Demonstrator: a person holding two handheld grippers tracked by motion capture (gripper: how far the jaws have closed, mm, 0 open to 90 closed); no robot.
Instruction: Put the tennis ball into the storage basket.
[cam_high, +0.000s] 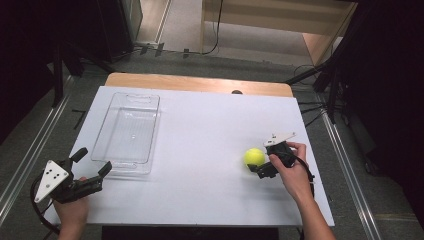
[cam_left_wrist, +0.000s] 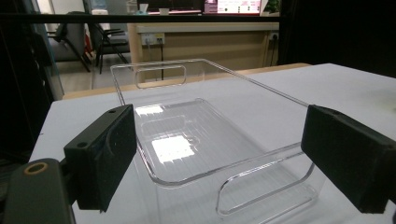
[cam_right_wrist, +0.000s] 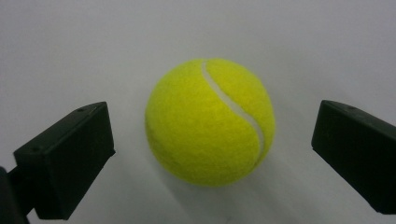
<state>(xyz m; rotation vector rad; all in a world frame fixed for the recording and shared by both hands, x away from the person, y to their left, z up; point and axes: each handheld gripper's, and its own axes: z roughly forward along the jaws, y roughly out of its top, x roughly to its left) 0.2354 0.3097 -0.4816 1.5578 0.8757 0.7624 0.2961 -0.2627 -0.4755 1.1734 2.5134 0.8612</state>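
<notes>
A yellow-green tennis ball (cam_high: 254, 157) (cam_right_wrist: 210, 121) rests on the white tabletop (cam_high: 200, 175) right of the middle. My right gripper (cam_high: 262, 159) (cam_right_wrist: 215, 142) is open just to the ball's right, one jaw on each side of it and neither touching it. A clear plastic tray (cam_high: 111, 120) (cam_left_wrist: 205, 65) lies empty on the left of the table. My left gripper (cam_high: 92, 161) (cam_left_wrist: 224, 156) is open at the tray's near left corner, pointing along the tray with nothing between its jaws.
The table's wooden far edge (cam_high: 200, 82) shows beyond the white top. Black stands and cables (cam_high: 325, 95) flank the table at the right, and metal rails (cam_high: 30, 150) run along the floor at the left. A wooden counter (cam_left_wrist: 210, 42) stands behind the tray.
</notes>
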